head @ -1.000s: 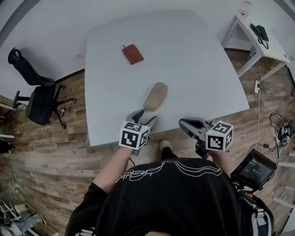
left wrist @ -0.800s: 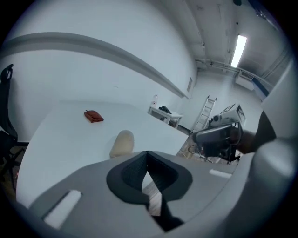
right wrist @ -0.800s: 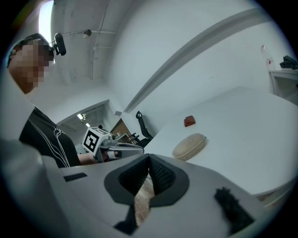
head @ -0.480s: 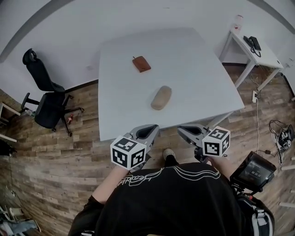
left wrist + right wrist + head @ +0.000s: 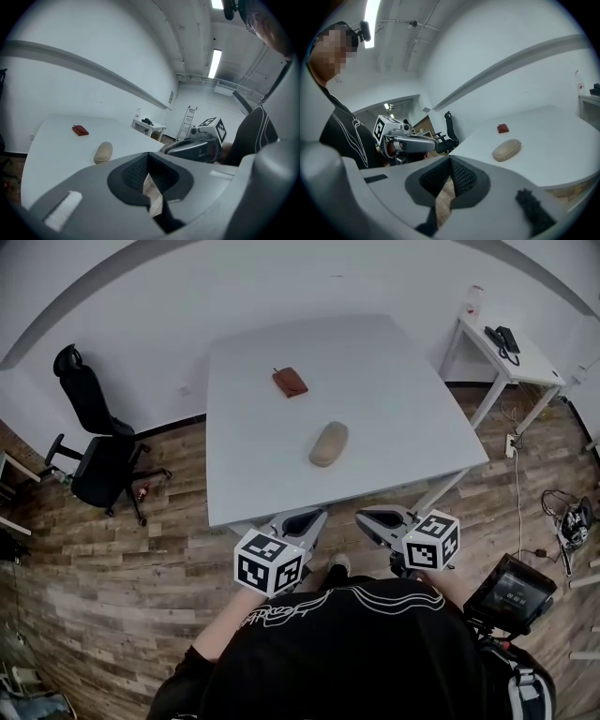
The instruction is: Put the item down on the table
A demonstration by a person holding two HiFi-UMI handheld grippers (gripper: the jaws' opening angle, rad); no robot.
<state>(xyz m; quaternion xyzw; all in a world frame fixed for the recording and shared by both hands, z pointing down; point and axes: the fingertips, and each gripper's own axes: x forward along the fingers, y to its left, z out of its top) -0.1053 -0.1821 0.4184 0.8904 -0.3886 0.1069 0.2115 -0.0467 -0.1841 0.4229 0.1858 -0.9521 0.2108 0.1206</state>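
Note:
A beige oblong case lies flat on the white table, free of both grippers. A small reddish-brown wallet lies farther back. My left gripper hangs off the table's near edge, over the wooden floor, shut with nothing in it. My right gripper is level with it to the right, its jaws also together and empty. Each gripper shows in the other's view: the right gripper body, the left gripper body.
A black office chair stands left of the table. A small white side table with a phone is at the back right. A screen device and cables lie on the floor at right. A ladder leans far off.
A second ago the left gripper stood open at the beige case by the table's edge. Both grippers have drawn back off the table, the left jaws have shut, and the case stays on the table.

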